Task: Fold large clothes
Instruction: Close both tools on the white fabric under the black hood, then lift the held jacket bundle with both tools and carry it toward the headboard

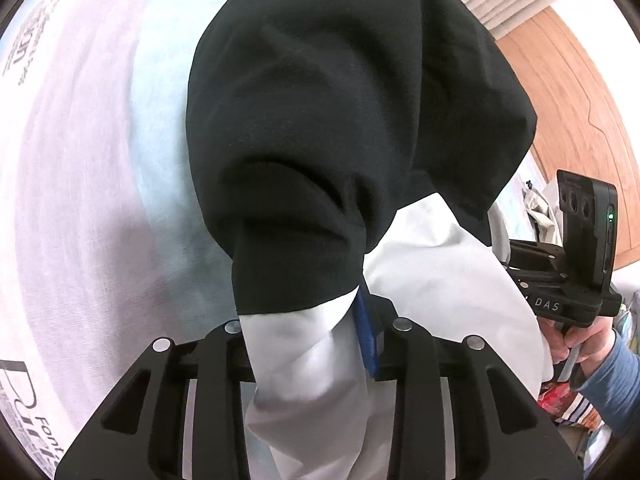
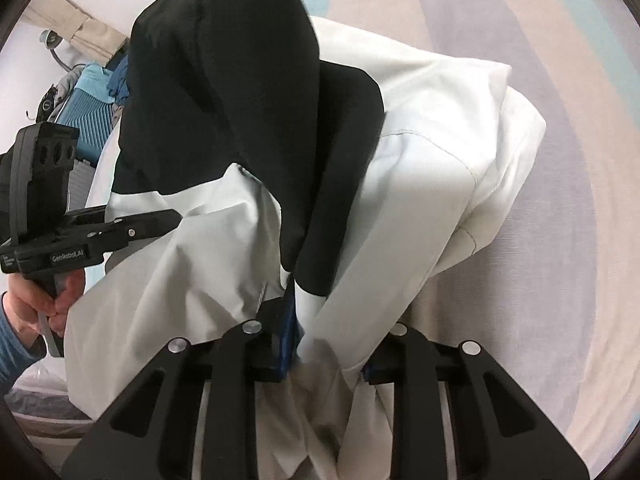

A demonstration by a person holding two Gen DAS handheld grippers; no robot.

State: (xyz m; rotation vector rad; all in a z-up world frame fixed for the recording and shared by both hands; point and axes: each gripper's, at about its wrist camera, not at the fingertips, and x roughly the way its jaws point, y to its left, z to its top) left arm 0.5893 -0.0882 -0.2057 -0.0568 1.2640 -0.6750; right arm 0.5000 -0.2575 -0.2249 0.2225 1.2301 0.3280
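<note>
Both grippers, left gripper and right gripper, are clamped on the jacket, which hangs forward from them above the bed, long axis pointing away

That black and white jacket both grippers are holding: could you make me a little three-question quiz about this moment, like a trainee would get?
1. True or false: the left gripper is shut on the jacket.
2. Which colours does the jacket show? A) red and yellow B) black and white C) all green
3. Fill in: the striped surface beneath the jacket is a ____.

Key: 1 true; 2 B; 3 bedsheet. The right gripper also grips the jacket.
</note>
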